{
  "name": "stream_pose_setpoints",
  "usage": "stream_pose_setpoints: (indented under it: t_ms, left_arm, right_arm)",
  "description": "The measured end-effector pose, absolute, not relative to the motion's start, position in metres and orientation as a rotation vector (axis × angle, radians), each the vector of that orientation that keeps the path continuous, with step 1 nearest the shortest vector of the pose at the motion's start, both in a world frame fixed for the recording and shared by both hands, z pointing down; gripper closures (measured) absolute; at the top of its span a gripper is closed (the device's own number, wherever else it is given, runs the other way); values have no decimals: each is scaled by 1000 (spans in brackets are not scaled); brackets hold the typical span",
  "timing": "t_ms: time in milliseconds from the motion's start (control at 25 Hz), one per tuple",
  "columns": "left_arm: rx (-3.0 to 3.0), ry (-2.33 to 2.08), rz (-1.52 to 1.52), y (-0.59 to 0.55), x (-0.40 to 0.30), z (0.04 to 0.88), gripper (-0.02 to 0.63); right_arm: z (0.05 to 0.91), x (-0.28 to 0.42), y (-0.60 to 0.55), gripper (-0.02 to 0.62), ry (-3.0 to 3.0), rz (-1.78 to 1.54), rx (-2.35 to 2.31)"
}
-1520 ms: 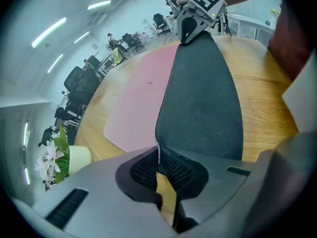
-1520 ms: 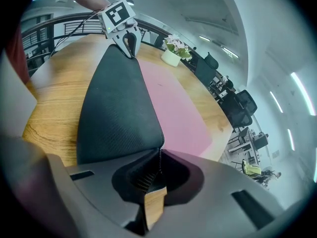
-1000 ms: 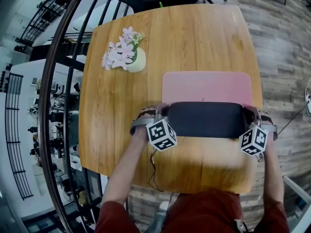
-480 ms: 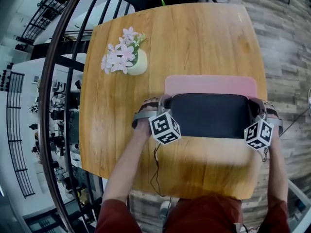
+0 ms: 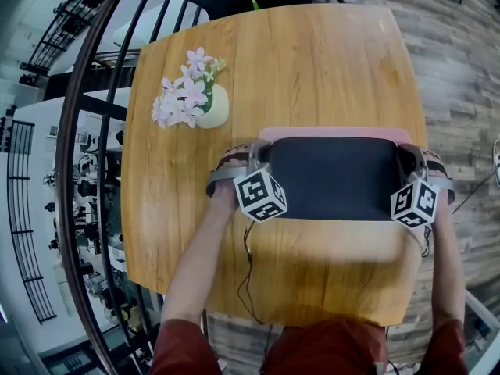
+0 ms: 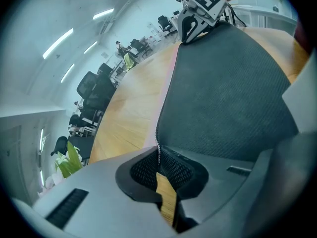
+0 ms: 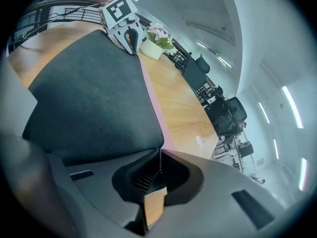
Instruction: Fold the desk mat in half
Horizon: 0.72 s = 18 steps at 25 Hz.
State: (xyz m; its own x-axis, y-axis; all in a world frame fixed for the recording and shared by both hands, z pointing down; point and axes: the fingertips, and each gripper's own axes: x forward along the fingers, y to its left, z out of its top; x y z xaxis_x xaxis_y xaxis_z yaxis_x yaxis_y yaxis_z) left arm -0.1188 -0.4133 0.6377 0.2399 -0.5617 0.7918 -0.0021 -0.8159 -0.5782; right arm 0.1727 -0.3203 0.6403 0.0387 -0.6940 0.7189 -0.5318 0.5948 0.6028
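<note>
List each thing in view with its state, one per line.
desk mat: nearly folded in half, dark underside up, pink strip showing at far edge.
left hand-held gripper: shut on desk mat corner.
right hand-held gripper: shut on desk mat corner.
flower vase: upright, apart from the mat.

Left tool (image 5: 258,155), right tool (image 5: 407,156): jaws clamped, both tilted downward, well apart.

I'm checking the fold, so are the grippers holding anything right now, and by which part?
Both hold the desk mat: the left gripper is shut on one corner of its folded-over edge, the right gripper on the other.
</note>
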Motion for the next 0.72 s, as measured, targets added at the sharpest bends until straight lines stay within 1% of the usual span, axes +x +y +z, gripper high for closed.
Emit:
stream_pose_setpoints:
  t_ms: [720]
  left_arm:
    - [-2024, 519, -1597, -439, -110, 639, 574]
  right_arm:
    - [640, 180, -346, 568, -1613, -195, 1063]
